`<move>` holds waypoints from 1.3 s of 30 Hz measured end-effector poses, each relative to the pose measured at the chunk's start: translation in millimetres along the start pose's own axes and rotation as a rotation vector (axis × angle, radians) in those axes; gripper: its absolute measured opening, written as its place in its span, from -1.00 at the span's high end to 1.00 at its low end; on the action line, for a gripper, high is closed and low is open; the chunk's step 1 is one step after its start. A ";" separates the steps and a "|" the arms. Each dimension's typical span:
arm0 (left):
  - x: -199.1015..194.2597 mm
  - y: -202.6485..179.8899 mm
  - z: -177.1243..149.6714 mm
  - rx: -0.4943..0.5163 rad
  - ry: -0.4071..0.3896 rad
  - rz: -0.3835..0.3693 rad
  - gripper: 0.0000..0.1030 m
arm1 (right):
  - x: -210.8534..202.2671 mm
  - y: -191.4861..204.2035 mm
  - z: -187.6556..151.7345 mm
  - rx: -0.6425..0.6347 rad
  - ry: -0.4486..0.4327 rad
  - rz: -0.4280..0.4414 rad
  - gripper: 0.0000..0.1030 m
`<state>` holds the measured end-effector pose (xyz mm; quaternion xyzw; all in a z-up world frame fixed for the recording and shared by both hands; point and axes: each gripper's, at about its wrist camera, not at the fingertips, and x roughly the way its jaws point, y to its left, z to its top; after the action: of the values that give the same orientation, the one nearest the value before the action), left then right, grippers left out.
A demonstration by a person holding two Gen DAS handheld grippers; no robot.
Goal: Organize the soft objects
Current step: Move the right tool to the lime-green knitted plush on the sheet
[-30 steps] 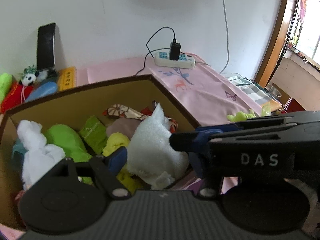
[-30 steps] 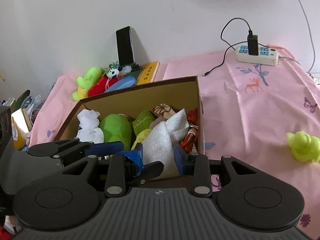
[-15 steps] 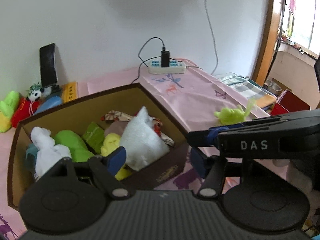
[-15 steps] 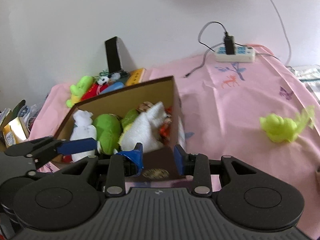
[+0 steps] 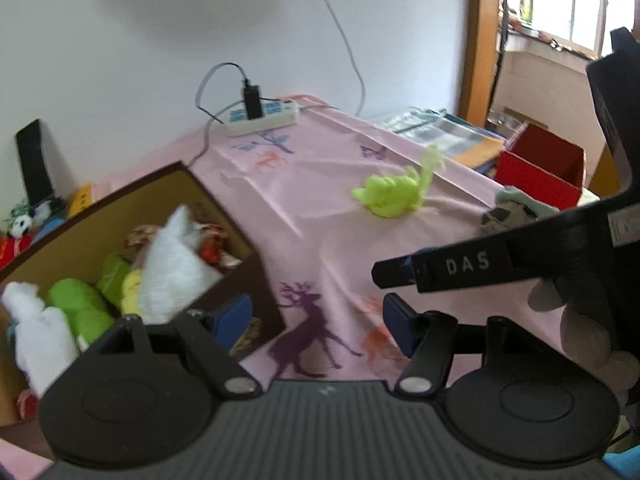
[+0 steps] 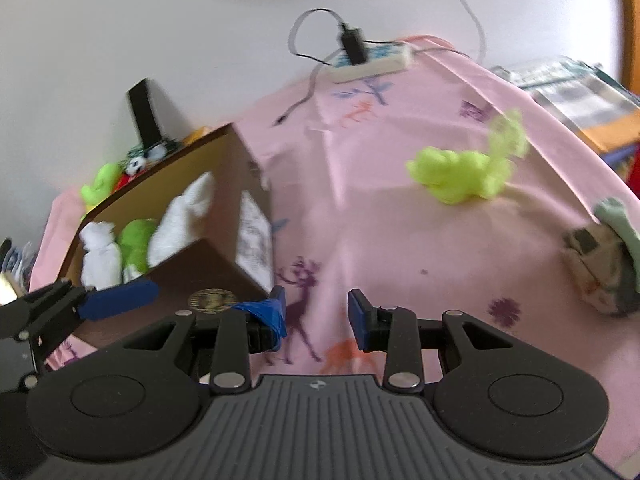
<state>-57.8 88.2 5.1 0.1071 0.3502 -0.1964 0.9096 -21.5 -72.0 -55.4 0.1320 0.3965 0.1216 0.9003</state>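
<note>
Two hand-held grippers hang empty over a pink-clothed desk (image 6: pixel 400 240) between loads, the left gripper (image 5: pixel 316 320) with its blue pads spread wide and the right gripper (image 6: pixel 316 312) parted more narrowly, neither holding or touching anything; only a printed deer on the cloth lies between each pair of pads. Judging by the layout, one deposit into the box is done and the next pick-up is about to start. Just beyond the left gripper, toward the desk's left edge, stands a brown cardboard box (image 5: pixel 248 284), open at the top and already well filled: a white fluffy cloth (image 5: pixel 172 268) leans against its near wall, a white stuffed toy (image 5: pixel 36 328) sits in the near-left corner, green plush pieces (image 5: pixel 76 308) lie between them, and a patterned red-and-white bundle (image 5: pixel 212 244) rests toward the back. Farther out, well apart from the box on open cloth toward the right edge, a lime-green soft toy (image 6: pixel 464 176) waits uncollected, and a grey patterned soft item (image 6: pixel 596 268) sits at the right edge itself. The next move likely calls for swinging one gripper rightward and lowering it over the lime toy, pads astride its body, before closing. At the far edge against the wall, a power strip (image 5: pixel 264 120) with a plugged charger and a black phone (image 5: pixel 34 160) stand behind the box.
</note>
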 end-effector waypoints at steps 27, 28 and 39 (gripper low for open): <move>104.0 -54.5 43.4 0.001 0.096 -0.081 -0.34 | 1.3 -134.9 93.6 0.317 -0.087 -0.045 0.66; 108.0 -55.1 45.6 -0.012 0.099 -0.089 -0.34 | 4.5 -140.3 100.0 0.332 -0.089 -0.045 0.66; 142.8 -69.6 65.2 -0.064 0.102 -0.123 -0.36 | 63.1 -184.8 135.9 0.404 0.037 -0.033 0.66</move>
<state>47.6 -36.4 -48.2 0.0660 0.4084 -0.2346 0.8797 142.4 -243.6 -71.8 0.3012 0.4313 0.0271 0.8500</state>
